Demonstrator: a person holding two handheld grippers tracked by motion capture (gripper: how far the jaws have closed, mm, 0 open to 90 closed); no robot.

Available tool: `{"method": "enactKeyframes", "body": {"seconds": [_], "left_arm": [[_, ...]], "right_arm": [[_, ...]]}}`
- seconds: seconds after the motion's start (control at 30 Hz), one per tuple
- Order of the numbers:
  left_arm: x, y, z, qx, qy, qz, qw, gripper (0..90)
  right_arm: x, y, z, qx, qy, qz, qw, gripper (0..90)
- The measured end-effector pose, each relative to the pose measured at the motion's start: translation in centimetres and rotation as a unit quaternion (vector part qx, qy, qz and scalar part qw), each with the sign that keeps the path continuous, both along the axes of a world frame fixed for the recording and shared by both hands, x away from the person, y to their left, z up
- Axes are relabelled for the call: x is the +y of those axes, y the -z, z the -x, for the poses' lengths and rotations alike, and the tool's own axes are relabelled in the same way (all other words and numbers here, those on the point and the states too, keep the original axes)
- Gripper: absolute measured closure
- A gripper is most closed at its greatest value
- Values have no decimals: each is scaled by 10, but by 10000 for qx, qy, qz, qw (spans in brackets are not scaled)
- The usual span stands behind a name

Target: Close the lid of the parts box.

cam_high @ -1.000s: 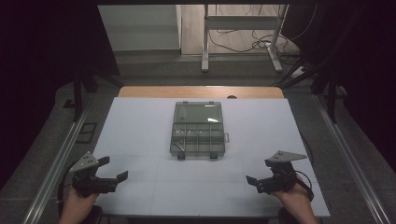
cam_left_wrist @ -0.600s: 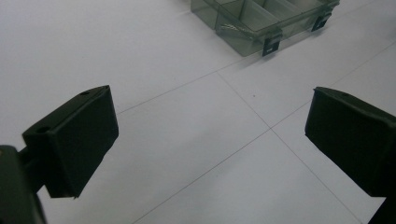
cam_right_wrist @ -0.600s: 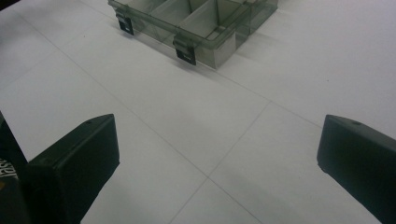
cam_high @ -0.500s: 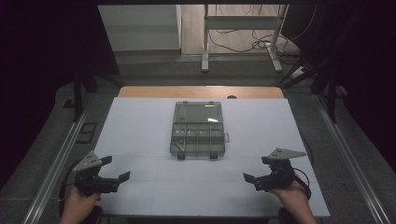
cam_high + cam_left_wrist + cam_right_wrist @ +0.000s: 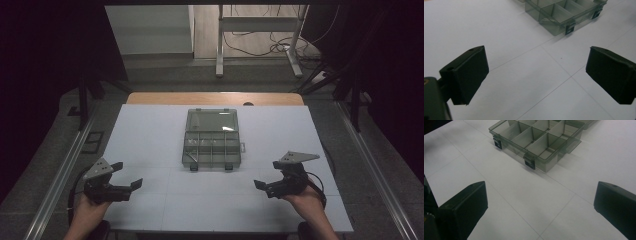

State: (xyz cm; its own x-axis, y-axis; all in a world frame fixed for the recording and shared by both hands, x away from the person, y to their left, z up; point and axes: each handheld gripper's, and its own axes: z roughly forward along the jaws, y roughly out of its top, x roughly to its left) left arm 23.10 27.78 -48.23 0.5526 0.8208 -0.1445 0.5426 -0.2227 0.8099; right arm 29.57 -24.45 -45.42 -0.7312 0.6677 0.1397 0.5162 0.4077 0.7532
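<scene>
Dim room all round, with a white-topped table (image 5: 150,145) lit in the middle of it and a strip of bare wood along its far edge. Both tools are released, holding nothing. On the left gripper (image 5: 121,176), the black pads (image 5: 469,73) stand wide apart over bare white surface, and the person's left hand (image 5: 89,209) grips it near the table's near left corner. The right gripper (image 5: 268,176) is the same, its pads (image 5: 465,202) spread with only tabletop between them, held by the right hand (image 5: 302,197) towards the near right corner, a grey three-cornered plate (image 5: 296,157) riding on top.

Between the two and farther in sits a smoky transparent compartment box (image 5: 211,147), at the middle of the table, well apart from either gripper. Its lid (image 5: 212,120) lies folded open and flat towards the far edge. The tray is split into a grid of small compartments, and two dark latches (image 5: 529,163) hang on its near wall. From the right gripper view the box lies ahead and slightly left; from the left gripper view its near corner shows ahead and to the right.

Beyond the far edge, metal table legs (image 5: 220,45) and loose cables (image 5: 260,45) sit on the floor.
</scene>
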Motion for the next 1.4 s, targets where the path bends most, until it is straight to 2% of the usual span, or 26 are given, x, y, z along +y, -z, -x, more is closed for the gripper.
{"method": "enactKeyframes", "body": {"seconds": [0.1, 0.23, 0.43, 0.57, 0.83, 0.9, 1.03, 1.4], "left_arm": [[0, -2, -2, 67, 5, 58, 10000, 59], [-3, -4, -5, 83, 22, 29, 10000, 70], [-11, -4, -11, 83, 80, -156, 9998, 75], [-13, -3, -16, -39, 73, -306, 9995, 61], [-11, 1, -29, 137, 432, -7, 9990, 63], [-12, 0, -32, 99, 479, 37, 9988, 55], [-15, -3, -39, 107, 512, -44, 9986, 49], [-25, -5, -59, 44, 579, -91, 9983, 15]], "right_arm": [[2, 0, -2, 17, -21, 65, 10000, 0], [6, -1, -6, 15, -60, 79, 9999, 0], [12, -4, -11, -26, -87, 134, 9999, 0], [16, -7, -14, -59, -110, 131, 9998, 0], [21, -10, -22, 10, -121, 165, 9998, 0], [23, -11, -24, 24, -135, 149, 9998, 0], [26, -12, -27, 44, -178, 158, 9997, 0], [35, -12, -38, 87, -272, 178, 9994, 1]]}}
